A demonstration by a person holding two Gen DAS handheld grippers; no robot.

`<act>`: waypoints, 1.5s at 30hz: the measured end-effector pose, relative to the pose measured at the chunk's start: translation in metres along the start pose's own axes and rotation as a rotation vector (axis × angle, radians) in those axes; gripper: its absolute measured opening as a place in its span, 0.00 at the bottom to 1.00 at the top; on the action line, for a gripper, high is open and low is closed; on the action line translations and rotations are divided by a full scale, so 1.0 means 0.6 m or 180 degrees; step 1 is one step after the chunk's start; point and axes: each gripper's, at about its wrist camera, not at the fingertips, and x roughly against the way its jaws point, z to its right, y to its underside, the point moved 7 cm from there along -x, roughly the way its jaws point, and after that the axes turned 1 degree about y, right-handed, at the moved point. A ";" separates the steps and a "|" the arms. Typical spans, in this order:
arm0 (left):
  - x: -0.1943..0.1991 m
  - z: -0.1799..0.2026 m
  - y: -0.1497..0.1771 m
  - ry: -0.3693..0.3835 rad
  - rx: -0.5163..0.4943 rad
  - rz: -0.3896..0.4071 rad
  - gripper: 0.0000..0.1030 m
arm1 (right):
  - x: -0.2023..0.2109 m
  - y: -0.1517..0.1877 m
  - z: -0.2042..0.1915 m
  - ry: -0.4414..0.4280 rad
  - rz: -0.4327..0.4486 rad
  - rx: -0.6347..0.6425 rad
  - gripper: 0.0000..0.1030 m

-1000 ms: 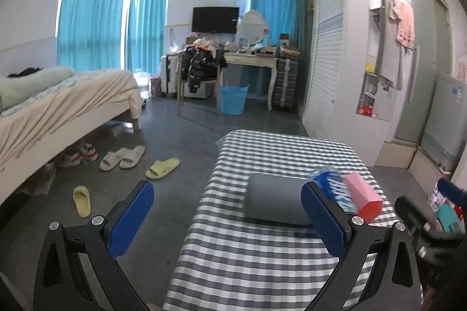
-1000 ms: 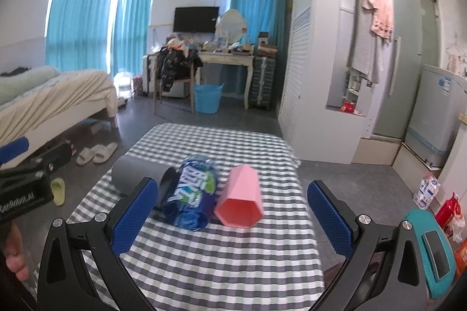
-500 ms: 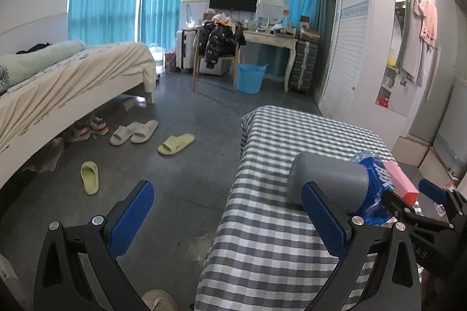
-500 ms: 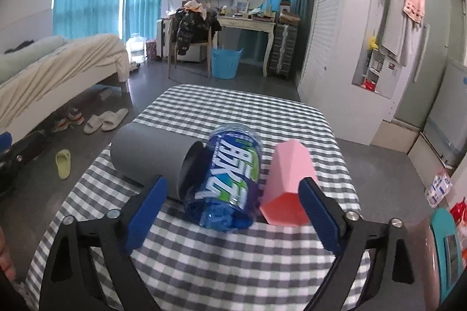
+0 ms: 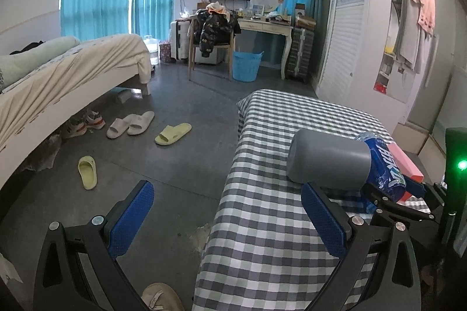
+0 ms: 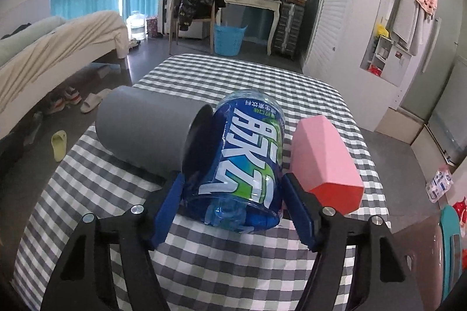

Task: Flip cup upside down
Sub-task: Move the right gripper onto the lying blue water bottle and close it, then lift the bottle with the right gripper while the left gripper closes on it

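Three cups lie on their sides in a row on the checked table (image 6: 233, 267): a grey cup (image 6: 146, 130), a blue clear plastic cup (image 6: 248, 147) with white lettering, and a pink hexagonal cup (image 6: 321, 153). My right gripper (image 6: 232, 185) is shut on the blue cup, one blue pad pressed to each flank near its front end. In the left wrist view the grey cup (image 5: 327, 159), blue cup (image 5: 382, 162) and pink cup (image 5: 404, 162) sit at the right. My left gripper (image 5: 226, 194) is open over the table's left edge, its right finger (image 5: 321, 217) just in front of the grey cup.
The table's left edge (image 5: 221, 208) drops to a grey floor with slippers (image 5: 172, 133). A bed (image 5: 73, 68) stands at the left, a blue basket (image 5: 246, 65) and a desk at the back, white wardrobe doors (image 5: 344, 48) at the right. A teal object (image 6: 451, 238) sits at the near right.
My right gripper has moved forward and down and closed from wide open onto the blue cup. The left gripper has shifted left, so the cups now sit further right in its view.
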 end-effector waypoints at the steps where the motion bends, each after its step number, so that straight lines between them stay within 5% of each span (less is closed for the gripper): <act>1: 0.000 0.000 -0.001 -0.0001 0.0002 -0.0006 1.00 | 0.002 0.001 0.001 0.0001 0.0001 -0.0002 0.66; 24: 0.061 0.012 0.000 0.0312 0.0106 0.0099 1.00 | 0.219 0.122 -0.079 0.0087 -0.0137 0.0398 0.65; 34: 0.079 0.014 0.003 0.0256 0.0023 0.0135 1.00 | 0.239 0.174 -0.089 0.0021 -0.0283 0.0415 0.65; 38: 0.077 0.016 0.006 0.0179 -0.0036 0.0122 1.00 | 0.269 0.165 -0.080 -0.0298 -0.0134 0.0183 0.92; 41: 0.075 0.022 0.016 0.0125 -0.0127 0.0085 1.00 | 0.297 0.146 -0.058 -0.0455 0.0022 0.0054 0.92; 45: 0.070 0.038 0.047 0.0181 -0.0207 -0.0199 1.00 | 0.311 0.111 -0.006 -0.0310 0.0207 0.0043 0.92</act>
